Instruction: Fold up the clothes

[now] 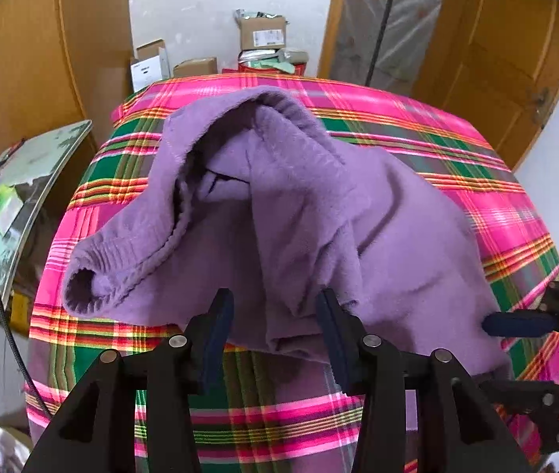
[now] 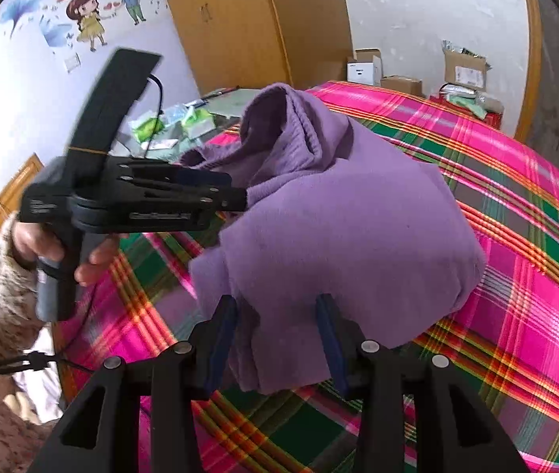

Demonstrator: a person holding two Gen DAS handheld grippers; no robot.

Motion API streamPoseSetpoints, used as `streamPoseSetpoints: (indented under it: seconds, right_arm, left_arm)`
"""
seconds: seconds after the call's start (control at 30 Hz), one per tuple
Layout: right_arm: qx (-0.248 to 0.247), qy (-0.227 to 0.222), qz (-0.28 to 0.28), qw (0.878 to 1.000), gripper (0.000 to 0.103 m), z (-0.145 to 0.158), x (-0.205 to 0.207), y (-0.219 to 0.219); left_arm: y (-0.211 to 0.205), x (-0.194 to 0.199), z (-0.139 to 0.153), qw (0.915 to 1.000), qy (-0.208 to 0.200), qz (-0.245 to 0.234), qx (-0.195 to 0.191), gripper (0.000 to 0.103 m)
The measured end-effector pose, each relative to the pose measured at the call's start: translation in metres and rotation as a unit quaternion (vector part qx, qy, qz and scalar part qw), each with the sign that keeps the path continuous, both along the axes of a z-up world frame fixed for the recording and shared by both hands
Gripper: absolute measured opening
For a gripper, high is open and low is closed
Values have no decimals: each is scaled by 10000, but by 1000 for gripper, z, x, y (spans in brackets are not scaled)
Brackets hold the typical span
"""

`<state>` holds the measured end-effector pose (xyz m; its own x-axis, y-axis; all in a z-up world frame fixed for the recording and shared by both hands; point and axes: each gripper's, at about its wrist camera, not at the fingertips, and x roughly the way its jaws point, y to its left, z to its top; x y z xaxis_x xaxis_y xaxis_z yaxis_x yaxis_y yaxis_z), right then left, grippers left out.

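I see the purple sweater (image 1: 279,213) bunched on the plaid bedspread (image 1: 476,149), long axis running far-left to near-right. Both my left gripper (image 1: 275,335) and right gripper (image 2: 277,339) hang parted over its near hem, cloth between unpinched; right sits nearer the right corner.

Bright, even indoor light; strong fisheye bending in both views.

Colours are vivid, and the plaid cover (image 1: 457,126) bulges into a dome with black vignette at the corners. Soft shadows sit in the folds of the purple garment (image 1: 279,205). In the right wrist view the left claw (image 2: 240,197) and the hand (image 2: 62,252) holding it are motion-blurred.
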<state>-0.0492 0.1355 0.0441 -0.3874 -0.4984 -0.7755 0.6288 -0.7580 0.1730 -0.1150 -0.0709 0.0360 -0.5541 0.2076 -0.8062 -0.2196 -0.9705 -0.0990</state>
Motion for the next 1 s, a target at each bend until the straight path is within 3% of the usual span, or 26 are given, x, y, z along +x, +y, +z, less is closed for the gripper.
streamPoseSetpoints:
  seconds: [0.13,0.2,0.3,0.57,0.73,0.83,1.0]
  right_arm:
    - [173,-24,-244,9995,40,-6,-6,0]
    - [45,-97,-387,9992,24,-7,-10,6]
    - [-184,-79,-476,9987,9,-4,-9,16]
    - [-448,150,-822,9955,6,11,3,37]
    - [-493,231,-1083,9926,6,17,9,53]
    - [-488,374,-1218,9907,6,23,12,61]
    - [-491,662,-1469,9857,6,39,18,78]
  left_arm:
    - [1,-5,-9,9998,-144,-45,-121,48]
    - [3,-8,-12,9998,-170,-63,-113,48]
    - [5,-13,-13,9998,-216,-52,-15,48]
    - [0,-24,-13,9963,-534,-3,671,43]
    - [7,-25,-9,9945,-547,-65,886,21]
    - [14,-23,-4,9948,-461,-112,906,12]
    - [23,-15,12,9926,-261,-168,1171,10]
